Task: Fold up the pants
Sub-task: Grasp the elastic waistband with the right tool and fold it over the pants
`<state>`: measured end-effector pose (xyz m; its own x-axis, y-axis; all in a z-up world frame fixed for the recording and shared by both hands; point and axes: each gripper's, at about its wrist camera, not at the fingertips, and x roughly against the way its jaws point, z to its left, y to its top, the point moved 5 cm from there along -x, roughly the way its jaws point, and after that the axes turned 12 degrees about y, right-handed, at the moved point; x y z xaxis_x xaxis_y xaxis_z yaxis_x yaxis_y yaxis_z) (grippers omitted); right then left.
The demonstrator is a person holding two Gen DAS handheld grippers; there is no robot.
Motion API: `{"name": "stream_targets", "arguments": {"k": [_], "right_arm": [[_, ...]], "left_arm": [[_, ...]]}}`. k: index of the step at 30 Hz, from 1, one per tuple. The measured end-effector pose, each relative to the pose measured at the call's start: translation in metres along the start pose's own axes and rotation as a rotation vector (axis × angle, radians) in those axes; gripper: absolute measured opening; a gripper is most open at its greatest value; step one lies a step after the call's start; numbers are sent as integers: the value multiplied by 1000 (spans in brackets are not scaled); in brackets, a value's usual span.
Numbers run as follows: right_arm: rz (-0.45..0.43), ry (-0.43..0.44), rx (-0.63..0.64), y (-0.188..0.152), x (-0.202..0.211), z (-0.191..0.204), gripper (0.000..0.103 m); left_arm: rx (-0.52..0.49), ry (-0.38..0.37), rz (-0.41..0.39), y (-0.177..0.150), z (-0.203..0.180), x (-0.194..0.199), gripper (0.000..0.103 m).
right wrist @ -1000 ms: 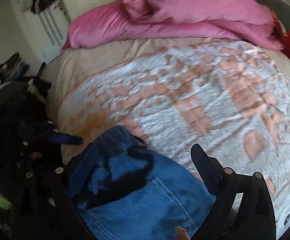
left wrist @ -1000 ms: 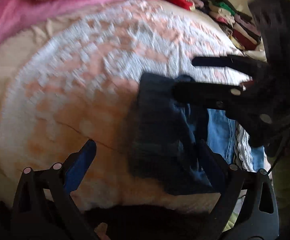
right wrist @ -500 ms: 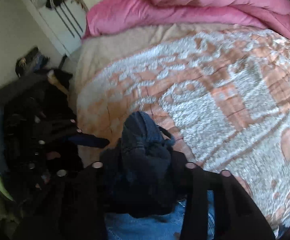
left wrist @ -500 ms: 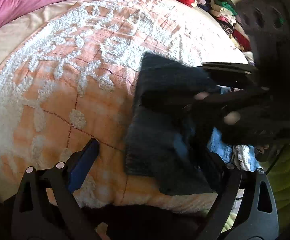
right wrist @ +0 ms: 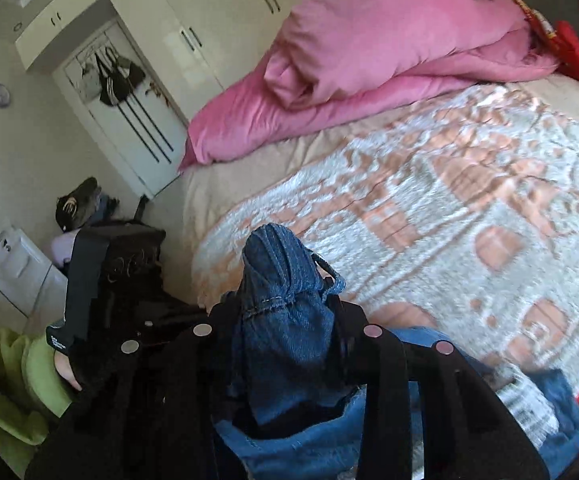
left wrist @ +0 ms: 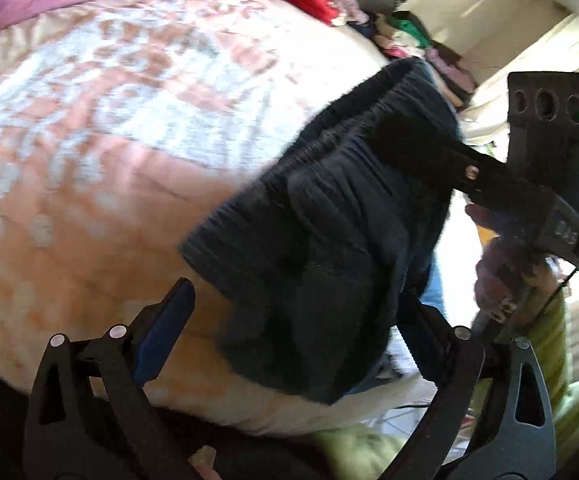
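Dark blue denim pants [left wrist: 321, 248] hang lifted above the bed's near edge, bunched. My right gripper [left wrist: 405, 136] is shut on their upper part; in the right wrist view the blue denim [right wrist: 285, 312] is pinched between its fingers [right wrist: 285, 320]. My left gripper [left wrist: 297, 328] is open below the hanging pants, its blue-padded left finger [left wrist: 165, 328] free and its right finger partly hidden behind the cloth. Lighter denim [right wrist: 429, 420] lies lower down by the bed edge.
The bed carries an orange and white textured blanket [left wrist: 101, 128]. A pink duvet [right wrist: 369, 56] lies at its head. A pile of clothes [left wrist: 409, 36] sits at the far right corner. White wardrobe doors [right wrist: 129, 92] and a green sleeve [right wrist: 13, 380] are at the left.
My right gripper has closed on the pants and lifted them off the bed. My left gripper stays open beneath them.
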<state>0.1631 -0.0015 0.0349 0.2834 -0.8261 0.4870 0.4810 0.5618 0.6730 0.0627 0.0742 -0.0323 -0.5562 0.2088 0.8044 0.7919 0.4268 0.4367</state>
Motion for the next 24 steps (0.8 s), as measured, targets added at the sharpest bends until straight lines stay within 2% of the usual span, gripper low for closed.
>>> {"name": "stream_targets", "arguments": {"k": [1, 2, 3, 6, 12, 13, 15, 16, 17, 19, 20, 24], "right_arm": [[-12, -3, -2, -1, 6, -1, 33], [-30, -5, -5, -1, 15, -3, 33], [-43, -10, -7, -2, 22, -4, 33], [-87, -18, -12, -7, 46, -10, 33], [-165, -28, 12, -18, 87, -13, 38], [-179, -37, 11, -21, 94, -15, 42], [-201, -60, -11, -30, 108, -20, 56], [-219, -84, -27, -34, 117, -23, 67], [-251, -119, -54, -43, 130, -30, 74], [-291, -159, -103, -57, 147, -39, 81], [-304, -217, -149, -70, 158, -49, 84], [-291, -339, -288, -114, 178, -70, 84]], "left_arm": [[-1, -22, -5, 0, -8, 0, 75], [-1, -40, -9, 0, -15, 0, 58], [-9, -57, -13, 1, -26, 0, 50], [-36, -71, -34, 1, -48, 4, 45], [-99, -112, -64, -1, -89, 7, 45], [-116, -115, -67, -2, -96, 6, 45], [-173, -124, -53, -4, -113, -2, 45], [-199, -132, -40, -9, -121, -6, 46], [-232, -143, -19, -15, -130, -12, 54], [-293, -139, 32, -29, -144, -29, 57], [-312, -135, 52, -34, -147, -36, 58], [-341, -114, 131, -57, -155, -62, 59]]}}
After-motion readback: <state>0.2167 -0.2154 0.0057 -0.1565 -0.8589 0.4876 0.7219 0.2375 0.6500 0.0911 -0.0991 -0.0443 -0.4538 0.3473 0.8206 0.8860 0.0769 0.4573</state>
